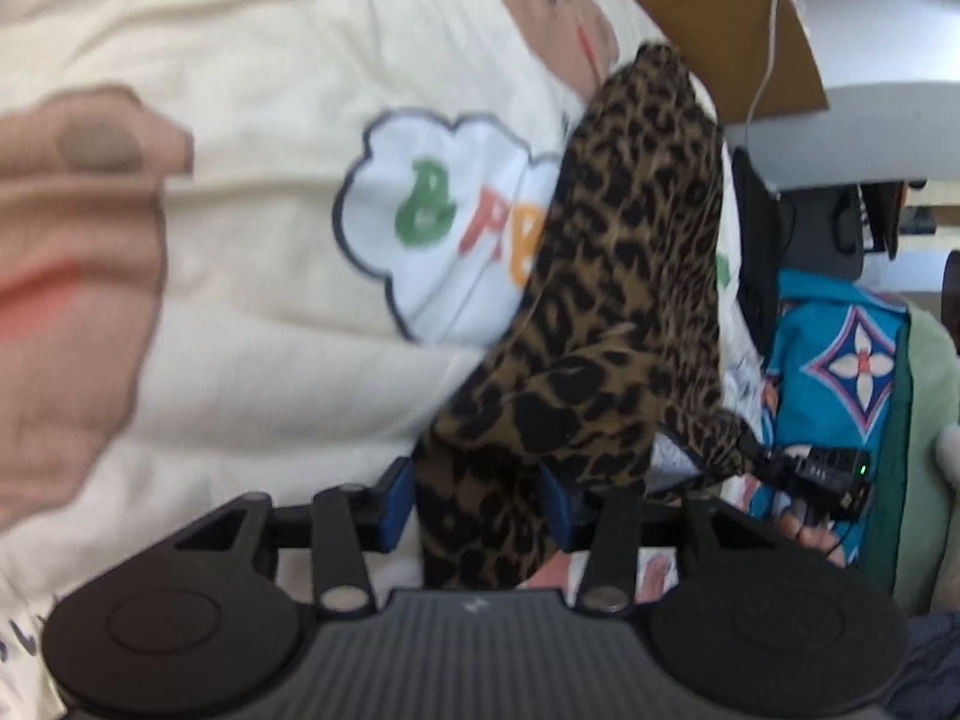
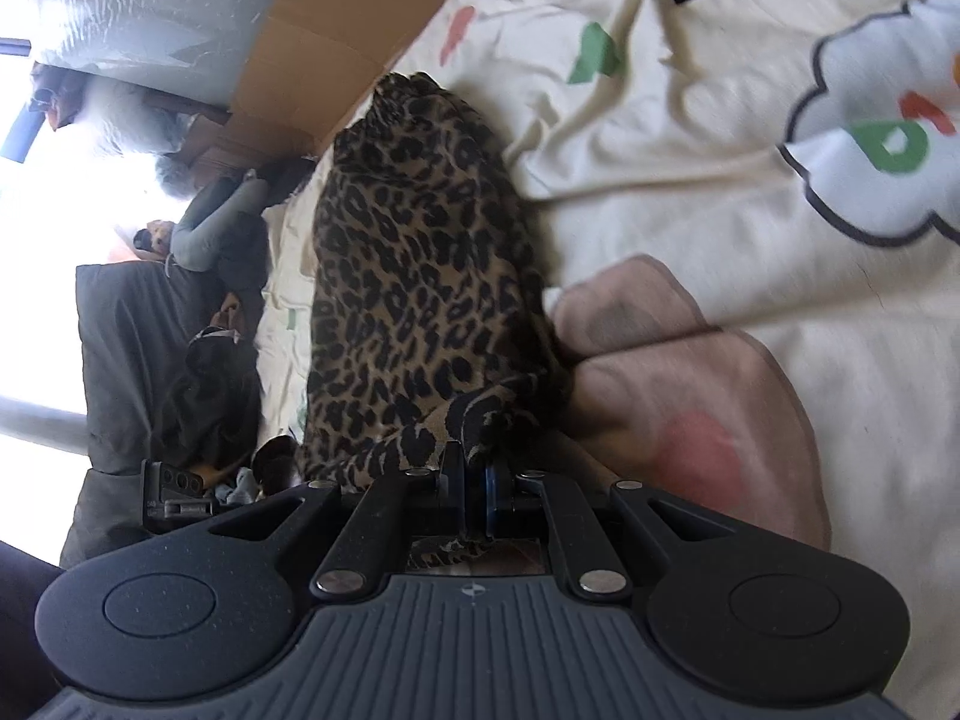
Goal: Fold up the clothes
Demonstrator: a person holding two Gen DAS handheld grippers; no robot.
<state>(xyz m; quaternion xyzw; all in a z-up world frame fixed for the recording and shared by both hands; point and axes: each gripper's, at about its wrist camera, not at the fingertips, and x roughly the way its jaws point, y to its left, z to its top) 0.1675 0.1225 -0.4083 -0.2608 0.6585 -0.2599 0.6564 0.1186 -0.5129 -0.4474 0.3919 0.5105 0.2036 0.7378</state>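
Observation:
A leopard-print garment (image 1: 636, 252) hangs as a long twisted strip over a cream bedsheet (image 1: 252, 48) printed with cartoon figures and a white cloud. Its near end lies between the blue pads (image 1: 399, 498) of my left gripper (image 1: 477, 501), whose jaws stand apart and loose around the cloth. In the right wrist view the same garment (image 2: 414, 276) runs away across the sheet (image 2: 690, 138). My right gripper (image 2: 475, 480) is shut on a bunched corner of it. The picture is blurred in the left wrist view.
A brown cardboard box (image 1: 720, 6) (image 2: 336, 18) stands past the sheet's far edge, with a white cable (image 1: 771, 30) hanging over it. A blue patterned cloth (image 1: 840, 360) lies at the right. Dark clothes (image 2: 168, 360) are piled beside the bed.

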